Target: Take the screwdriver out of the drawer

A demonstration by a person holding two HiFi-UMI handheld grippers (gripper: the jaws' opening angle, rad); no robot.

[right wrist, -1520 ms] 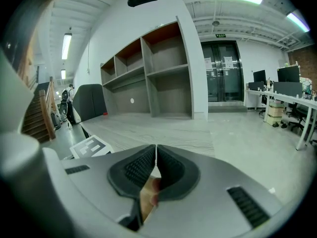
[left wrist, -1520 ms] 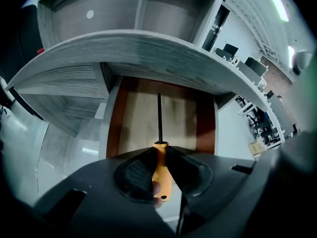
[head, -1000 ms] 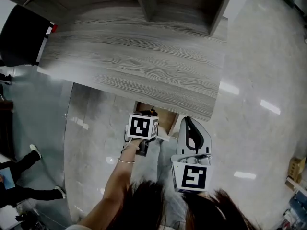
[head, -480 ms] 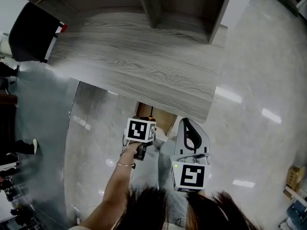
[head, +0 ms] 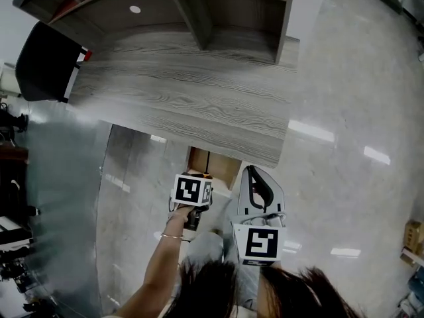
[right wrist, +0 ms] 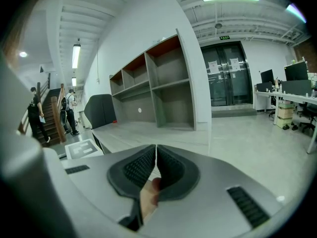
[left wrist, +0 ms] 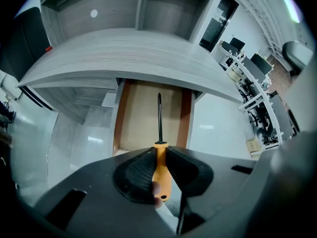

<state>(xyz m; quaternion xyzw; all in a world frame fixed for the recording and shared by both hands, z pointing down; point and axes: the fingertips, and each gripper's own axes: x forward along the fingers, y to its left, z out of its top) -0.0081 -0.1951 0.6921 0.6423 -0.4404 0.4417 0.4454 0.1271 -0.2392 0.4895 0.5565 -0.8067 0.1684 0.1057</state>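
Observation:
The screwdriver [left wrist: 159, 114] has an orange handle and a thin dark shaft. My left gripper [left wrist: 159, 151] is shut on the handle, its black pads pressed on both sides. The shaft sticks out over the open wooden drawer [left wrist: 141, 117] below the grey desk top [left wrist: 124, 51]. In the head view the left gripper [head: 204, 176] hangs just before the drawer [head: 224, 168], with the screwdriver [head: 207, 162] pointing into it. My right gripper [head: 256, 172] is beside it on the right, with its jaws together. In its own view the right gripper [right wrist: 155, 153] is shut with nothing between the pads.
A grey shelf unit [head: 199, 2] stands on the back of the desk [head: 185, 105]. A black bulky object [head: 43, 61] sits at the desk's left end. Glossy floor [head: 351, 131] lies to the right. People [right wrist: 35, 114] stand on stairs far left.
The left gripper has risen a little with the screwdriver, and more of the shaft shows over the drawer. The right gripper has also lifted slightly. Both stay shut.

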